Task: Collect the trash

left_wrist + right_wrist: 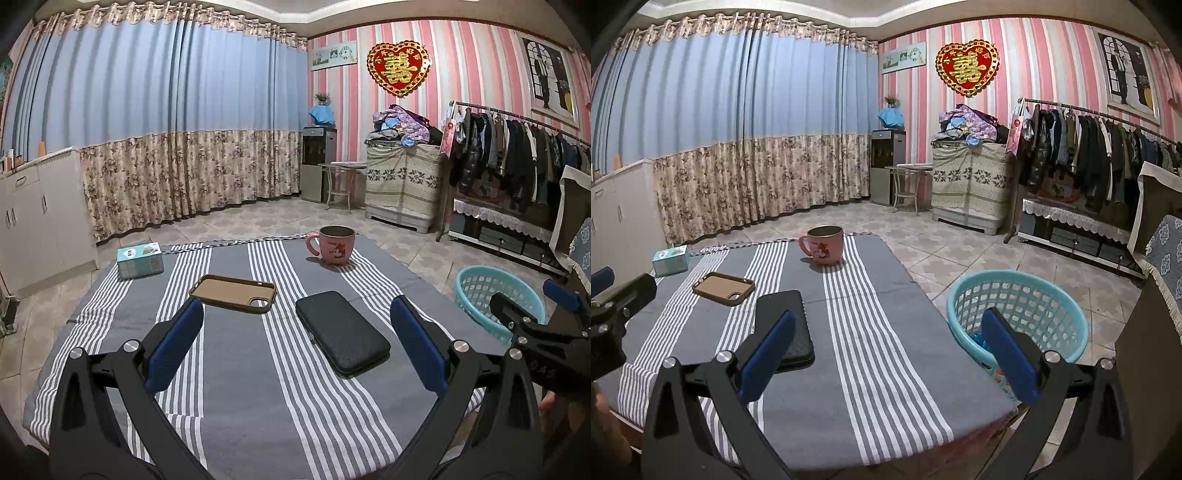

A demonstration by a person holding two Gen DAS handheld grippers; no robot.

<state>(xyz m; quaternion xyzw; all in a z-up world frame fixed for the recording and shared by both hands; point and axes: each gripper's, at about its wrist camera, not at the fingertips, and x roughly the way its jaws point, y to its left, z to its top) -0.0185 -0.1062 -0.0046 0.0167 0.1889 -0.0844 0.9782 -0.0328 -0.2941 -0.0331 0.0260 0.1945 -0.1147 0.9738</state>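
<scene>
Left gripper (295,343): held above the near part of the desk (258,406), pointing toward the far edge, roughly level. Jaws spread wide, empty, touching nothing. Its blue pads (173,350) frame the middle of the striped cloth (236,369).

Right gripper (886,350): held above the near right corner of the desk, same heading. Jaws spread wide, empty. Left pad overlaps the near end of the black phone (783,321) in view; contact cannot be told. Right pad sits in front of the basket (1049,295).

In the left view, the right gripper shows at the right edge, over the basket side. A bit of a hand (546,402) shows beneath it.

On the desk:
- black phone, centre, lying flat, between the left gripper's pads and nearer the right one.
- brown case (232,293), flat, open side up, just beyond the left pad tip, left of the phone, apart from it.
- pink mug (334,245), upright, near the far edge.
- small box (140,260), far left corner.

Basket: light blue, on the floor just off the desk's right edge. Blue and orange scraps (982,341) lie at its bottom; too hidden to identify.
</scene>
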